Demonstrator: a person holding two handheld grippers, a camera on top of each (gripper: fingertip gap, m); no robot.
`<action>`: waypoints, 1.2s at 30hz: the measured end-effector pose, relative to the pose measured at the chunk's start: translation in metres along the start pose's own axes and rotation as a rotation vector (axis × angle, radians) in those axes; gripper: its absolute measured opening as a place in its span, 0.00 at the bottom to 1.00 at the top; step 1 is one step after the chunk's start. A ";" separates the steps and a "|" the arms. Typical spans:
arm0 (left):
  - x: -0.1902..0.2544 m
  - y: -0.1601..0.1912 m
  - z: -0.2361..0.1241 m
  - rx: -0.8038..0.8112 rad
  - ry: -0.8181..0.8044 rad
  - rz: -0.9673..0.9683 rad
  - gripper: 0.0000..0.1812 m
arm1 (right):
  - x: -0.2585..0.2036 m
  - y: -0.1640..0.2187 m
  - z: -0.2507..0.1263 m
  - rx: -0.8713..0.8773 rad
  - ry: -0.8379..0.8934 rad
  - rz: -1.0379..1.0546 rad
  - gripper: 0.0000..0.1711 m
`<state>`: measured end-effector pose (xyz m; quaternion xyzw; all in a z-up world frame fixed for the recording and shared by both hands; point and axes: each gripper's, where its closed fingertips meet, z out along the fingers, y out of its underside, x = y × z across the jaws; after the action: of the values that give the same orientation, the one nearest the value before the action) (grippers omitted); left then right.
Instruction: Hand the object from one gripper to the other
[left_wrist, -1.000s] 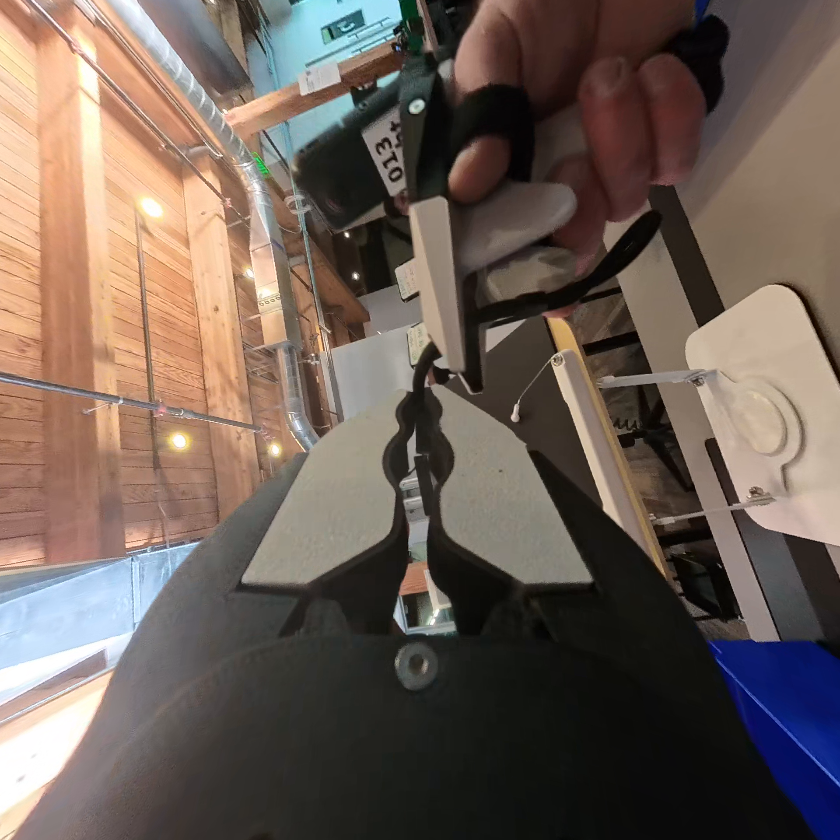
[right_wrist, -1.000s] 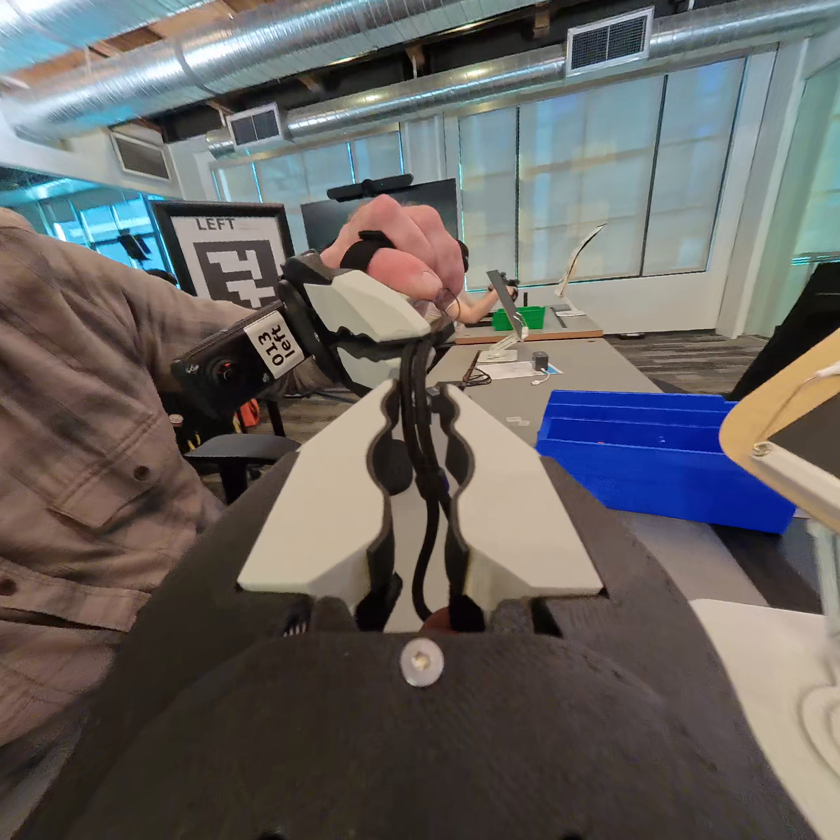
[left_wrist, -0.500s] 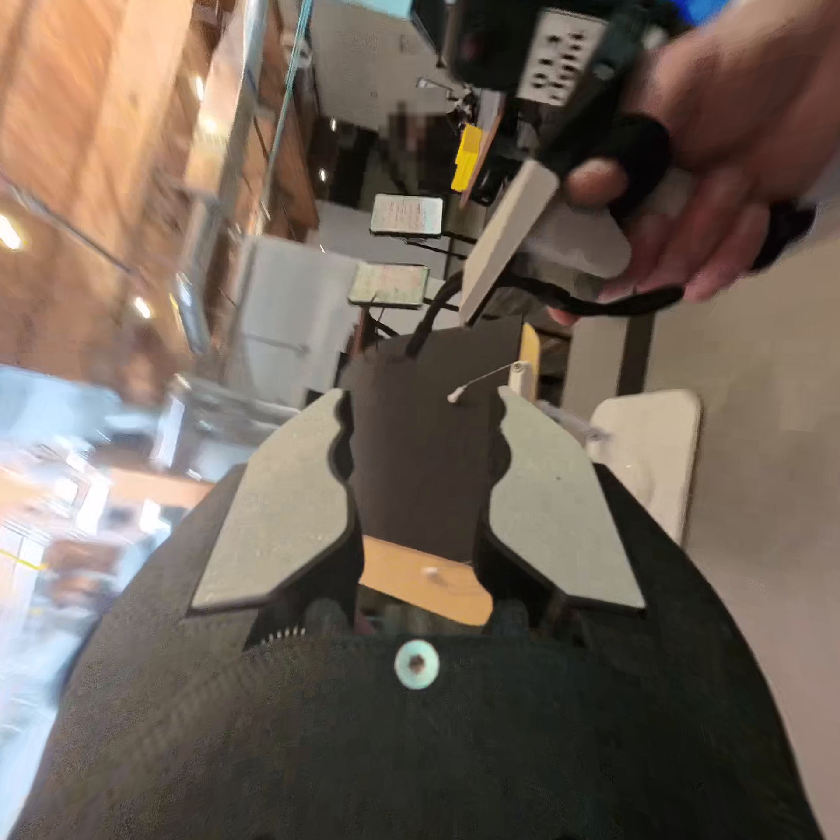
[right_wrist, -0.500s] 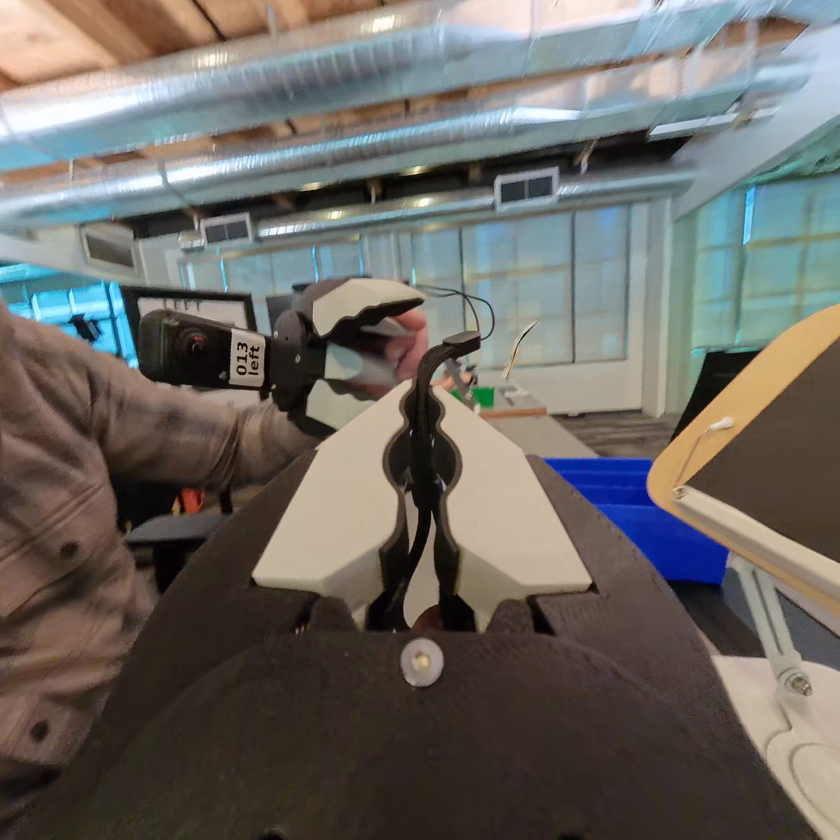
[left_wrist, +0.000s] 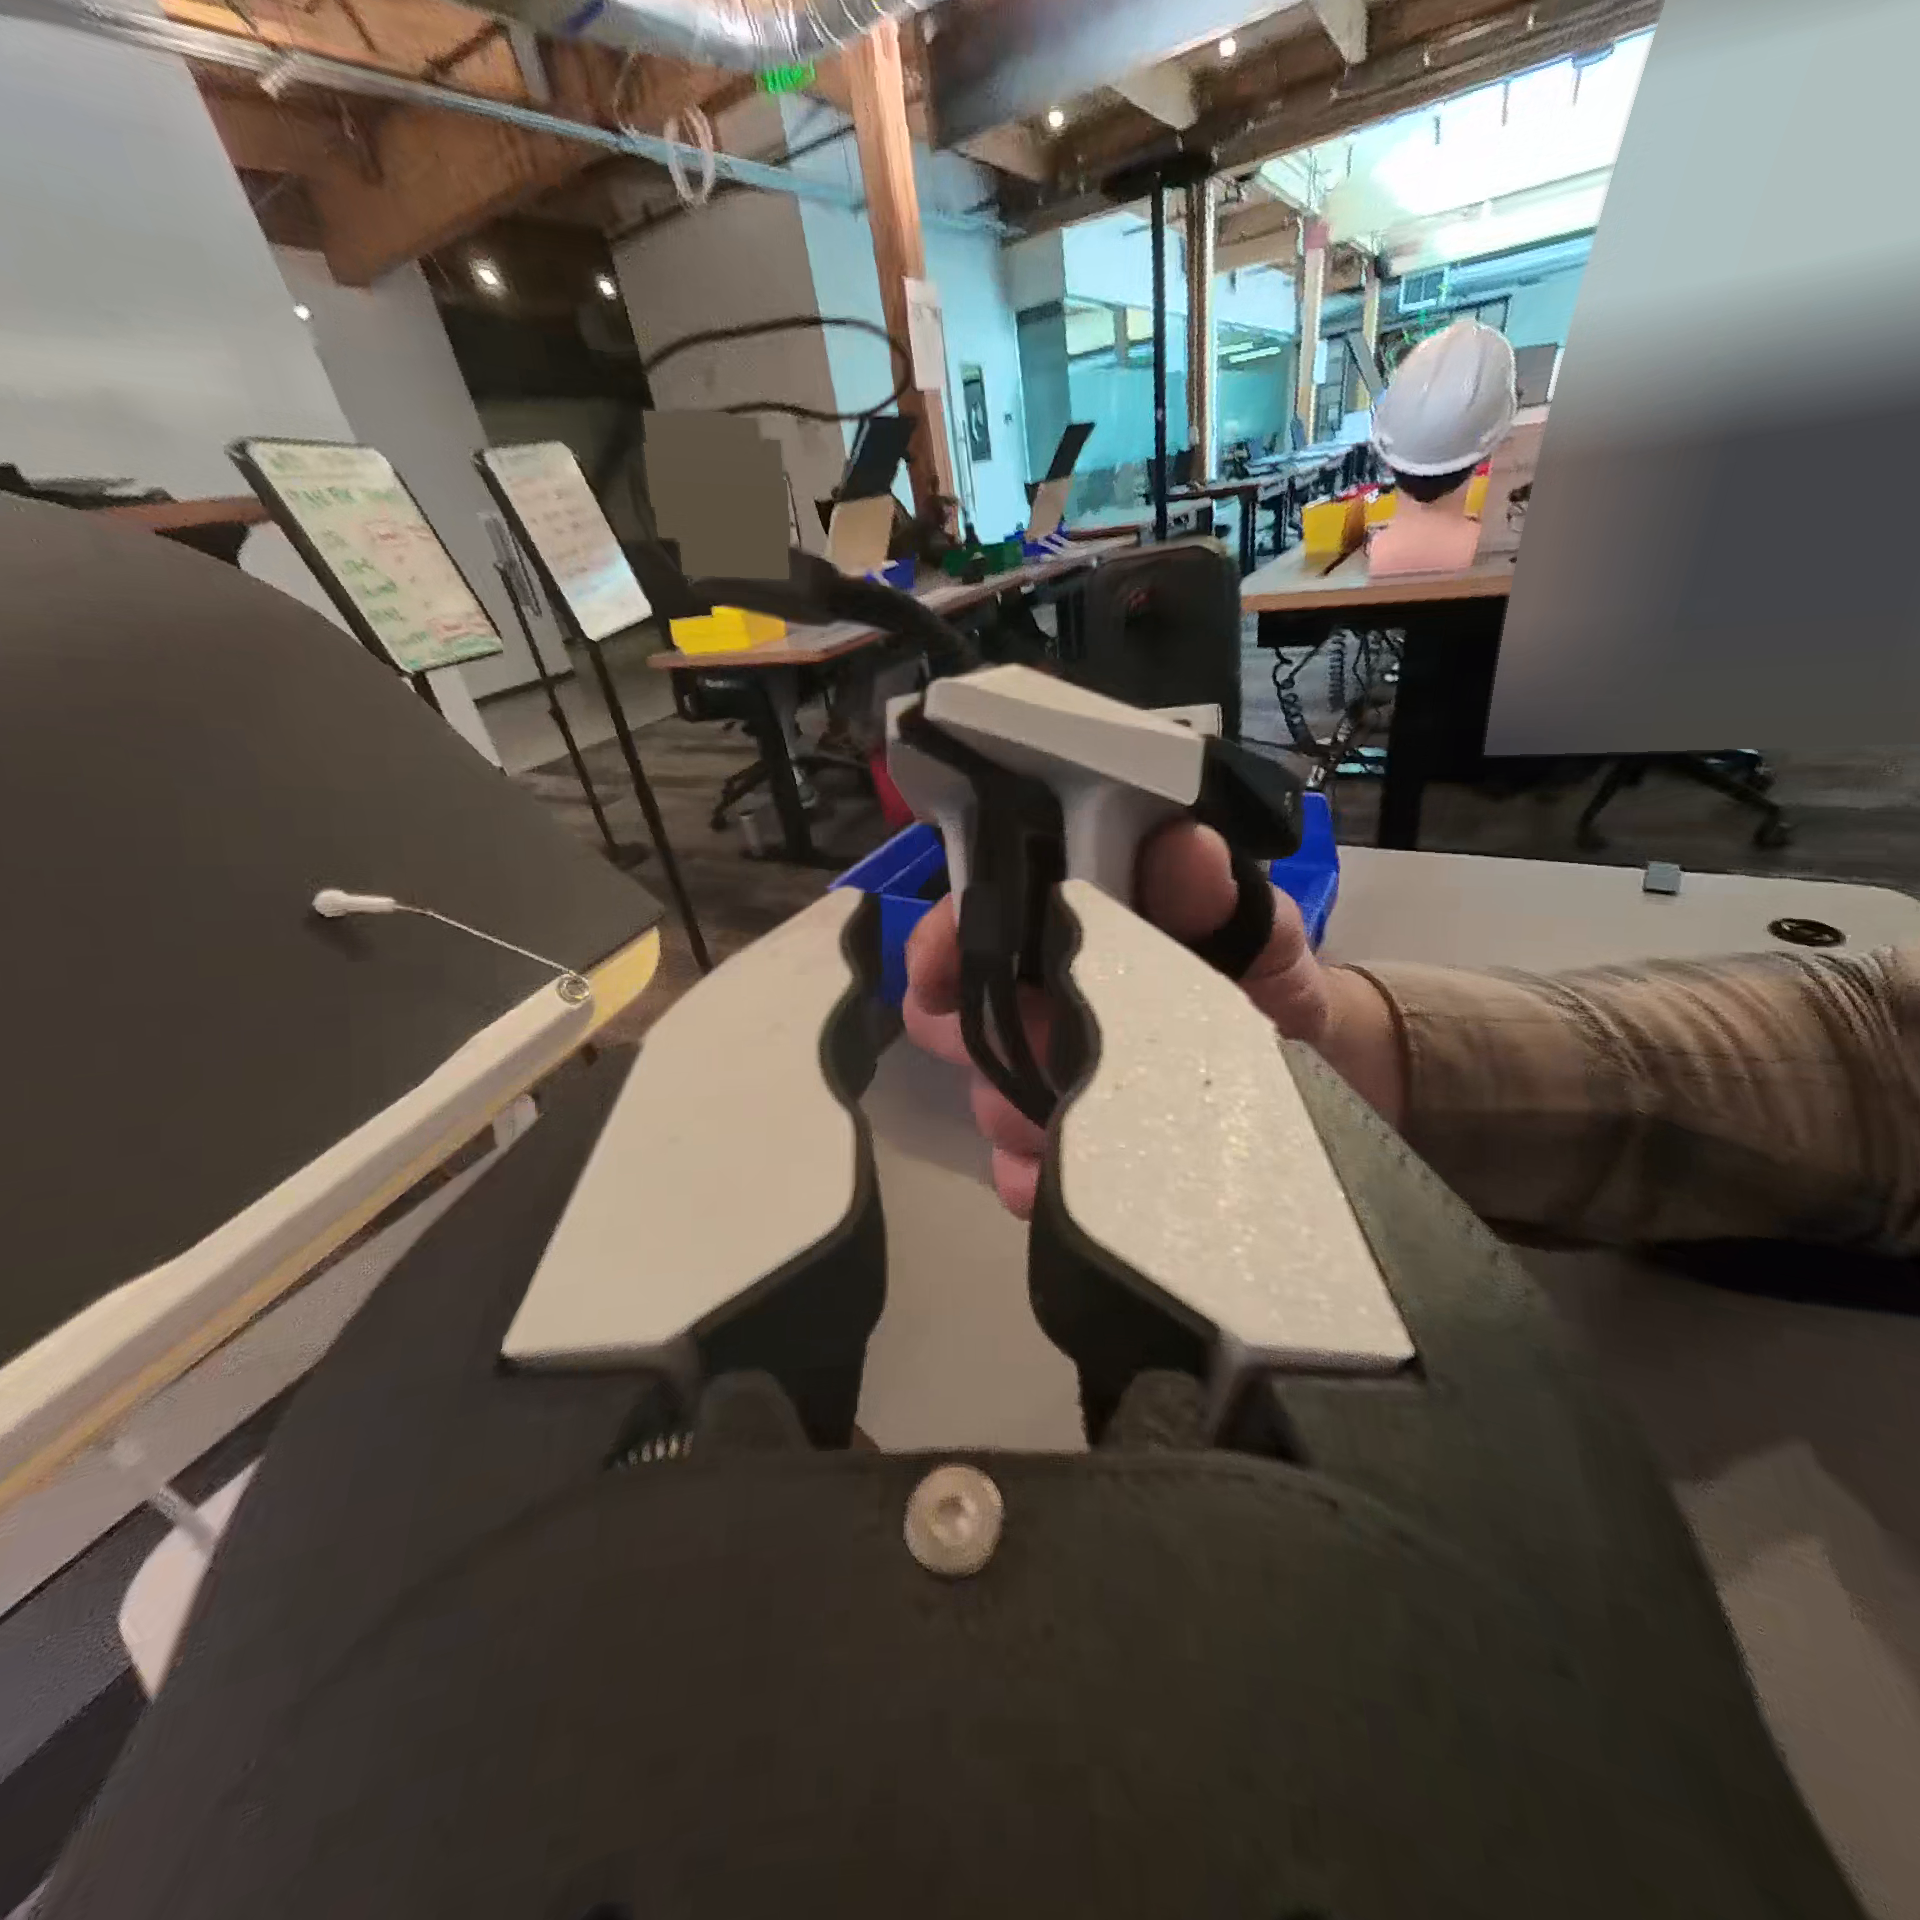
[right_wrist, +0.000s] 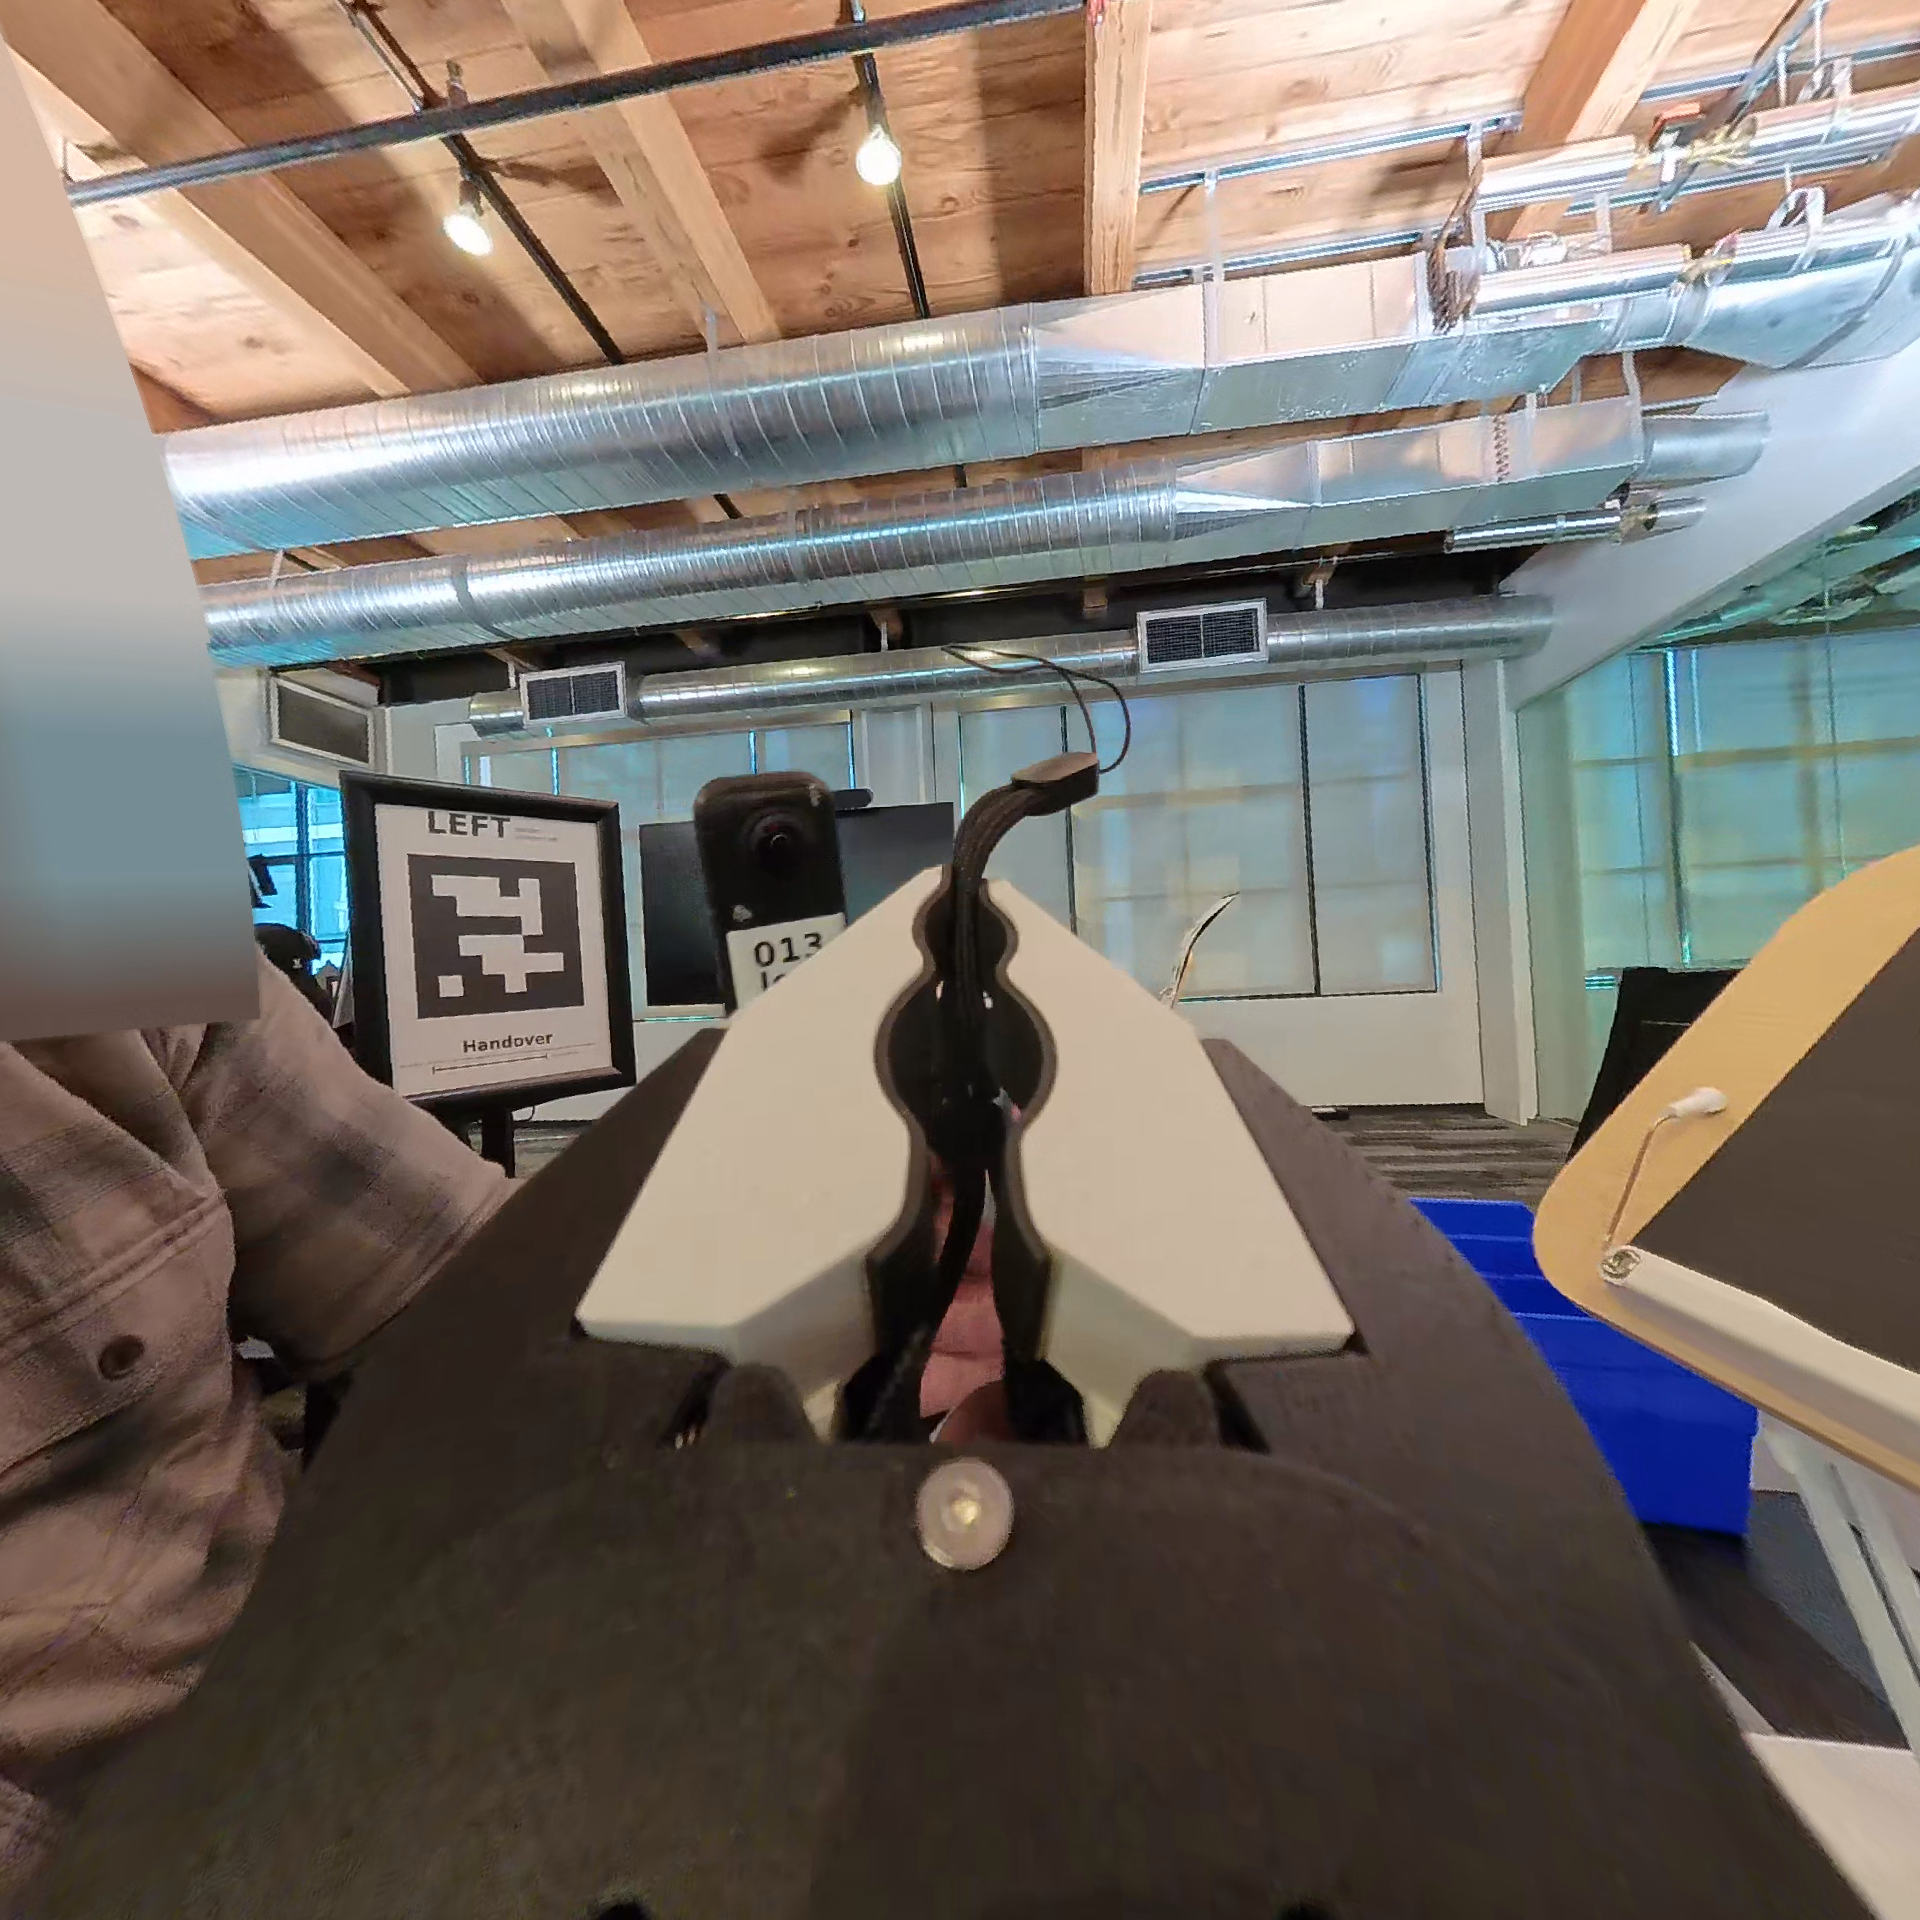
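The object is a black cable (right_wrist: 985, 831), a bundle of cords with a plug-like end. My right gripper (right_wrist: 966, 888) is shut on it; the end sticks up past the fingertips and loose strands hang back between the jaws. In the left wrist view the right gripper (left_wrist: 920, 727) is held by a hand just ahead, with the cable strands (left_wrist: 997, 997) dangling below it. My left gripper (left_wrist: 966, 914) is open and empty, with the jaws standing apart just below the right one. Its camera body (right_wrist: 769, 862) shows behind the right fingers.
A tilted board with a black face and wood rim (left_wrist: 260, 883) stands at the left, also in the right wrist view (right_wrist: 1766, 1143). A blue bin (right_wrist: 1558, 1351) sits on the grey table (left_wrist: 1558, 925). A person's sleeve (left_wrist: 1662, 1091) reaches in from the right. A framed marker sign (right_wrist: 488, 935) stands behind. Spacing between my two grippers at the tips: around 4 cm.
My left gripper let go of the cable, opened and swung round to face the right gripper. The right gripper stayed shut on the cable and tilted upward.
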<state>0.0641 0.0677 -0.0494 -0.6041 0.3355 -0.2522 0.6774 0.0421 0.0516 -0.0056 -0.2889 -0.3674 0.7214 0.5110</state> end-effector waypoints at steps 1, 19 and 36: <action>-0.001 0.000 0.002 -0.001 0.007 -0.001 0.13 | 0.000 0.001 0.000 -0.002 0.000 -0.003 0.00; 0.004 -0.004 -0.002 0.018 0.087 -0.019 0.06 | 0.000 -0.002 0.005 -0.016 0.054 -0.090 0.00; -0.047 -0.009 -0.032 -0.253 -0.177 0.612 0.06 | 0.018 0.016 -0.005 -0.395 0.145 -0.385 0.17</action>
<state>0.0104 0.0808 -0.0349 -0.5743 0.4697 0.0598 0.6679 0.0320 0.0666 -0.0220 -0.3587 -0.5115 0.5028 0.5974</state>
